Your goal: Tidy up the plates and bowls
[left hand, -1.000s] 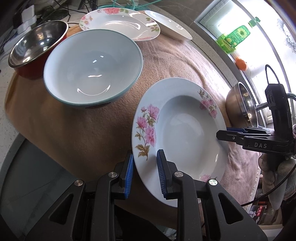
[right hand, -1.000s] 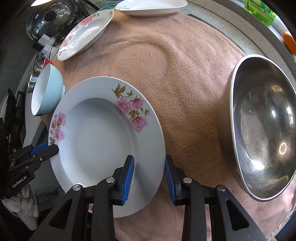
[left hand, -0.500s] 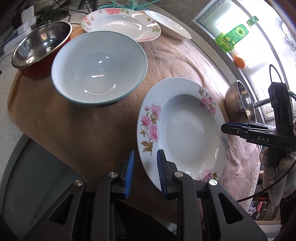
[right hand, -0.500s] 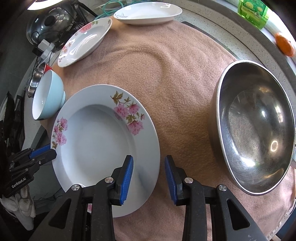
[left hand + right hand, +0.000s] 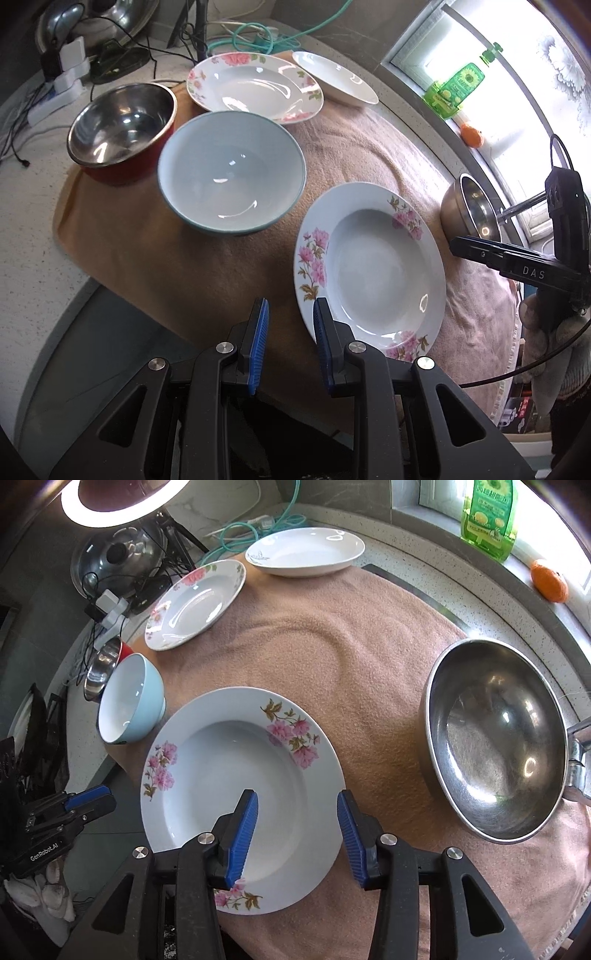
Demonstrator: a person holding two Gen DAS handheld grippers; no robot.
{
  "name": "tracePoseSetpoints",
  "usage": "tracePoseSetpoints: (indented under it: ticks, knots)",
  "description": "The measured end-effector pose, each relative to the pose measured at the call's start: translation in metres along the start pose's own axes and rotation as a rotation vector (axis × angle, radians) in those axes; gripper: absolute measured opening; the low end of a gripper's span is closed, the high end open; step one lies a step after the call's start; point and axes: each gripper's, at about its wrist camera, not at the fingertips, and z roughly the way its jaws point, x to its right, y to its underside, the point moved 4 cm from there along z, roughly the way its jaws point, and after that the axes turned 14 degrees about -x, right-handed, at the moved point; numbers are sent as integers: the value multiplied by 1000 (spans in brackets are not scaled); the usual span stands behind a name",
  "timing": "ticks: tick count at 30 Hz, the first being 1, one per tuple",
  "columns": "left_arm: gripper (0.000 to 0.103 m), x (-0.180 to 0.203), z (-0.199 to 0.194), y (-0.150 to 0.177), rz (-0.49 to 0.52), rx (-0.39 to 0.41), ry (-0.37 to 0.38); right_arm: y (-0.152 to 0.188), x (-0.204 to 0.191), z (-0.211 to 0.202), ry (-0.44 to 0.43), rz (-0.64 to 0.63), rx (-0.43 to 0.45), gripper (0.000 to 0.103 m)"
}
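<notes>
Left claw: jaws parted, blue pads empty, hovering over the near edge of the pink towel; its right pad sits just beside the rim of the near floral soup plate, contact not discernible.

Right claw: jaws wide apart, holding nothing. In the right wrist view they straddle the near rim of the same plate, left pad over the well, right pad outside the rim over the towel.

Plate lies flat on the towel, pink flower sprays on its rim.

Light blue bowl: upright on the towel, between the near plate and the steel-lined red bowl, just beside the latter.

Second floral plate: far end of the towel; plain white dish just beside it, at the towel's far edge.

Large steel bowl: on the towel, right of the near plate, well apart.

Window ledge beyond the speckled surface: green detergent bottle, orange fruit.
</notes>
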Motion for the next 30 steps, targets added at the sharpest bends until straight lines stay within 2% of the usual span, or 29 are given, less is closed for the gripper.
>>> tracePoseSetpoints:
  ticks: [4, 12, 15, 18, 24, 30]
  knots:
    - [24, -6, -13, -5, -27, 40, 1, -2, -8, -15, 10, -12, 64, 41]
    - [24, -34, -37, -9, -127, 139, 56, 6, -16, -38, -71, 13, 169, 41]
    - [26, -42, -47, -9, -143, 174, 30, 9, -16, -42, -114, 30, 202, 41]
    - [33, -50, -55, -10, -161, 203, 4, 10, -18, -46, -125, 31, 224, 41]
    - [34, -60, -68, -20, -130, 204, -55, 11, -29, -48, -162, 21, 241, 41]
    - [36, -68, -78, -47, -47, 179, -105, 11, -45, -45, -138, 40, 229, 42]
